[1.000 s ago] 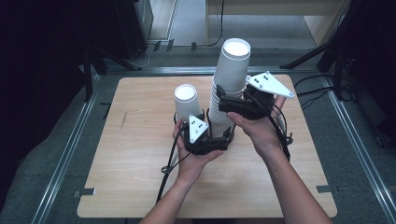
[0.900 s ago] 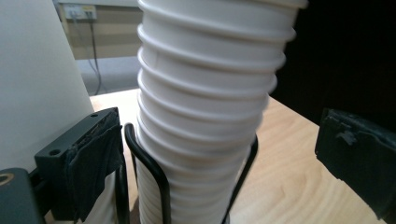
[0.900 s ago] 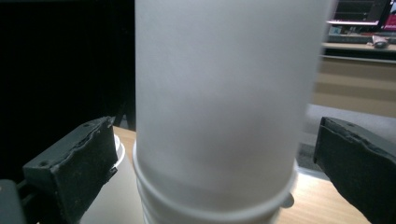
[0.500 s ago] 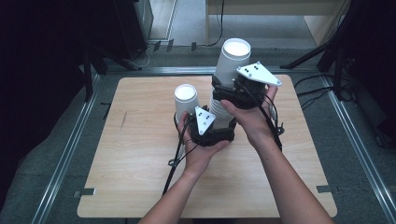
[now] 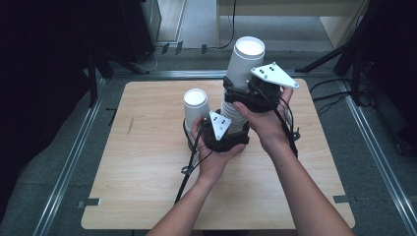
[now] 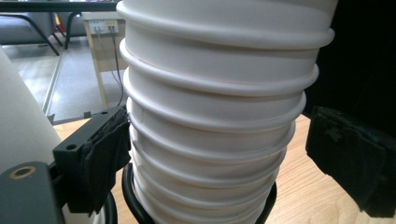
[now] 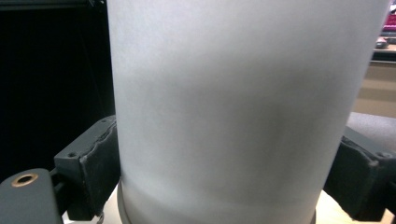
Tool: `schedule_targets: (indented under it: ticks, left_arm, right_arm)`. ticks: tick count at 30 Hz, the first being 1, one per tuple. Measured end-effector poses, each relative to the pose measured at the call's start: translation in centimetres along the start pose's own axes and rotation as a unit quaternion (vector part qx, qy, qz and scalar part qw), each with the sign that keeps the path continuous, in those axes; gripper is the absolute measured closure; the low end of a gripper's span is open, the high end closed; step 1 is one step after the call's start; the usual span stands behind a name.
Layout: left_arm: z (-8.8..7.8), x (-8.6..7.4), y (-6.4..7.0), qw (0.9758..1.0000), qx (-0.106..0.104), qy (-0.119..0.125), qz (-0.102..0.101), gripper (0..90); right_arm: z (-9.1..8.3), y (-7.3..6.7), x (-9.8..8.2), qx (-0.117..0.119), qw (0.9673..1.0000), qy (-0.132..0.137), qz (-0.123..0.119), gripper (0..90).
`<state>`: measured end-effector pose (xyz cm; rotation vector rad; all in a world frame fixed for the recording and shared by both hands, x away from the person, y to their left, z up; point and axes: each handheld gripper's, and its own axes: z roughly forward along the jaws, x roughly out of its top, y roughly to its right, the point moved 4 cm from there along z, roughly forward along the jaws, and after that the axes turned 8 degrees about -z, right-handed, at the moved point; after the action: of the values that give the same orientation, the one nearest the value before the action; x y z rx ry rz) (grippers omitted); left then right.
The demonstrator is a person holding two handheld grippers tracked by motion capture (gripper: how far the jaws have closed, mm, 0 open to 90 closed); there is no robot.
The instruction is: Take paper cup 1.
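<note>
High view: right gripper (image 5: 246,93) clamps top cup (image 5: 244,66) of stack (image 5: 231,115) at table (image 5: 147,196) centre, left gripper (image 5: 219,135) just closing on lower rims, right pad clear; single cup (image 5: 195,105) at nine o'clock; separation pending.

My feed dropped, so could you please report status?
Right gripper: jaws just closing onto top cup. Left gripper: jaws closing around cup stack, one pad off. Lone cup beside.

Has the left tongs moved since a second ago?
Yes. The left tongs slid right, from beside the single cup to the base of the cup stack.
</note>
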<state>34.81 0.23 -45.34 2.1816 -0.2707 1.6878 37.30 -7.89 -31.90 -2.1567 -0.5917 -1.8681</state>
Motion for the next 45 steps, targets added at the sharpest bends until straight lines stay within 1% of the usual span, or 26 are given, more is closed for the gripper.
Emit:
schedule_targets:
  ticks: [2,6,8,13,18,20,25,28,29,30,32,33,38,42,43,45]
  left_arm:
    - [0.0,0.0,-0.1,1.0,0.004,0.0,0.001,10.9]
    - [0.0,-0.1,0.0,0.9999,0.009,0.006,0.004,11.3]
    - [0.0,-0.1,0.0,0.9999,0.008,0.007,0.003,11.3]
    - [-0.1,-0.2,0.0,1.0,0.007,0.007,-0.001,11.8]
    - [-0.1,-0.2,0.0,0.9999,0.005,0.009,-0.003,12.2]
    - [-0.1,-0.2,0.0,0.9999,0.005,0.008,-0.004,12.3]
    - [-0.1,-0.2,0.0,0.9999,0.005,0.008,-0.005,12.4]
    - [-0.1,-0.2,-0.1,1.0,0.004,0.008,-0.005,12.4]
    - [-0.1,-0.2,-0.1,1.0,0.004,0.008,-0.005,12.4]
    - [-0.2,-0.2,-0.1,1.0,0.004,0.006,-0.003,12.5]
    - [-0.2,-0.2,-0.1,1.0,0.003,0.006,-0.002,12.5]
    - [-0.2,-0.2,-0.1,1.0,0.003,0.005,-0.003,12.6]
    - [-0.2,-0.2,-0.2,1.0,0.0,0.005,-0.001,12.9]
    - [-0.3,-0.2,-0.2,1.0,0.001,0.005,0.0,13.0]
    - [-0.3,-0.2,-0.2,1.0,0.002,0.005,0.0,13.2]
    - [-0.3,-0.2,-0.2,1.0,0.002,0.005,0.002,13.3]
  right_arm:
    - [-0.1,0.1,0.2,-0.002,1.0,0.003,-0.001,9.7]
    - [-0.3,0.0,0.8,-0.005,0.9999,0.009,-0.004,9.8]
    - [-0.5,-0.1,1.1,-0.007,0.9998,0.016,-0.009,10.1]
    - [-0.8,-0.1,1.8,-0.013,0.9995,0.026,-0.007,10.7]
    - [-1.1,-0.3,3.0,-0.024,0.9989,0.04,-0.007,11.0]
    - [-1.3,-0.3,3.4,-0.024,0.9987,0.044,-0.004,11.1]
    - [-1.8,-0.2,4.1,-0.026,0.998,0.057,-0.005,11.3]
    - [-2.4,0.0,4.9,-0.028,0.9968,0.075,-0.006,11.5]
    - [-2.4,0.0,4.9,-0.028,0.9968,0.075,-0.006,11.5]
    - [-2.8,0.2,5.2,-0.028,0.996,0.084,-0.004,11.6]
    - [-3.0,0.3,5.3,-0.029,0.9957,0.087,-0.002,11.7]
    - [-3.4,0.4,5.6,-0.03,0.9952,0.093,0.0,11.7]
    - [-4.4,0.8,6.0,-0.036,0.994,0.103,-0.011,11.7]
    - [-5.3,1.1,6.3,-0.038,0.993,0.112,-0.01,11.7]
    - [-5.8,1.4,6.4,-0.041,0.9925,0.114,-0.015,11.7]
    - [-6.0,1.5,6.4,-0.043,0.9922,0.116,-0.019,11.7]
